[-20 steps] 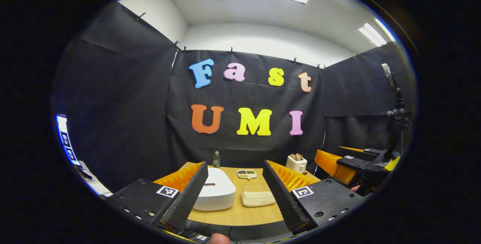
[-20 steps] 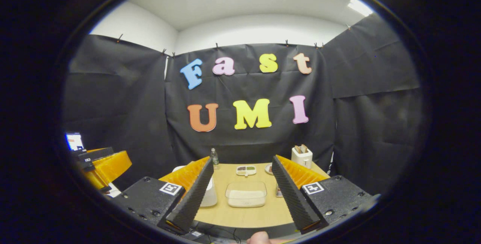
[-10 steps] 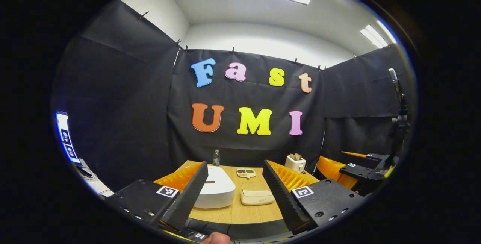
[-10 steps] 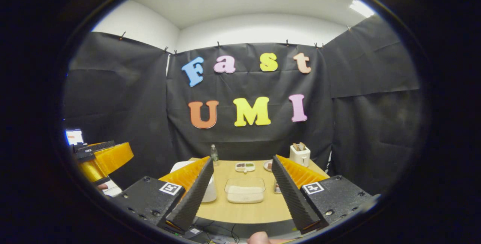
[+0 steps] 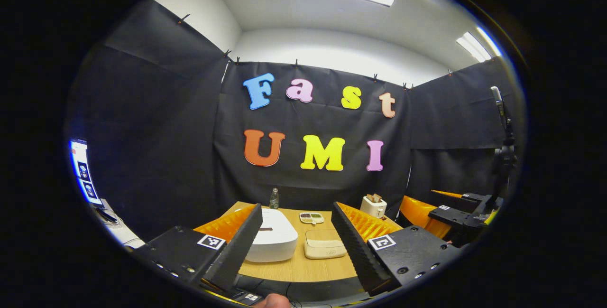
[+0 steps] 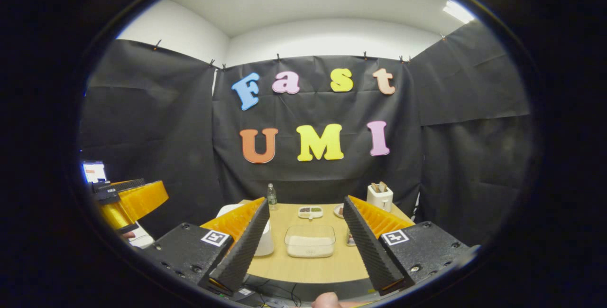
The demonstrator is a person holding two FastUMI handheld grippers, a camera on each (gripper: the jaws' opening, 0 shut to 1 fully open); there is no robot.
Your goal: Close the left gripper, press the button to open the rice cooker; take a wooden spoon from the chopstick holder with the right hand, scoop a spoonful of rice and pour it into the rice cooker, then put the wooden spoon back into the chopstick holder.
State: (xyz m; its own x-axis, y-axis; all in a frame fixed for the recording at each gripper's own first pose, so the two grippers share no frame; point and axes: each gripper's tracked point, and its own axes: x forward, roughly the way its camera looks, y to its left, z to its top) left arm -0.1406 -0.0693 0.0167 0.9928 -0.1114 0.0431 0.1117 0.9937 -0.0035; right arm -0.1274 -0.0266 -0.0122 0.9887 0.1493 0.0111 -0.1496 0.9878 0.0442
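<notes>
The white rice cooker (image 5: 272, 239) stands shut on the left of the wooden table (image 5: 294, 270). Right of it lies a shallow clear container of rice (image 5: 325, 246). At the back right stands the white chopstick holder (image 5: 373, 206) with wooden handles sticking out. My left gripper (image 5: 297, 206) hovers open and empty before the table's near edge. My right gripper (image 6: 306, 200) is likewise open and empty, facing the rice container (image 6: 310, 241). The cooker (image 6: 264, 244) sits half hidden behind its left finger, and the chopstick holder (image 6: 380, 197) is far right.
A small bottle (image 5: 274, 199) and a divided dish (image 5: 312, 218) stand at the table's back. A small plate (image 6: 339, 210) lies beside the dish (image 6: 310, 211). The right gripper (image 5: 441, 213) appears at the right of the left gripper view, the left gripper (image 6: 133, 199) at the left of the right gripper view.
Both cameras drifted only slightly. The right gripper sank a little in the left gripper view. Both grippers stayed open and empty.
</notes>
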